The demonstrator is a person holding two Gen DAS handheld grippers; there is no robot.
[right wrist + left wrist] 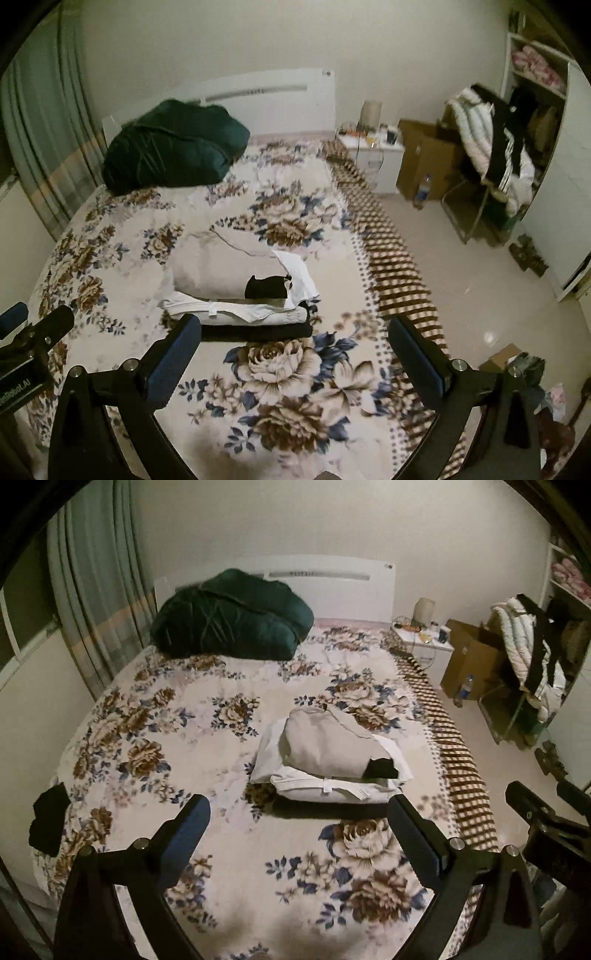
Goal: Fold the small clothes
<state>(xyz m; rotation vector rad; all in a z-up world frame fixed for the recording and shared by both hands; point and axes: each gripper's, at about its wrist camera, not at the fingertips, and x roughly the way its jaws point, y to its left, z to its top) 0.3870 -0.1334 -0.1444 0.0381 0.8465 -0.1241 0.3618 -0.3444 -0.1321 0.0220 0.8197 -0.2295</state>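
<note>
A stack of folded clothes [328, 755] lies on the floral bedspread [207, 723]: a beige piece on top, white pieces under it, a black one at the bottom. The stack also shows in the right wrist view [236, 280]. A small black garment [50, 819] lies alone near the bed's left edge. My left gripper [299, 827] is open and empty, hovering above the bed just short of the stack. My right gripper [295, 349] is open and empty, near the stack's front right. Each gripper shows at the other view's edge.
A dark green duvet [229, 614] is piled by the white headboard [332, 587]. Right of the bed are a white nightstand [424, 642], cardboard boxes [472, 657], a water bottle [463, 690], a clothes-draped rack [528, 653] and bare floor [461, 266].
</note>
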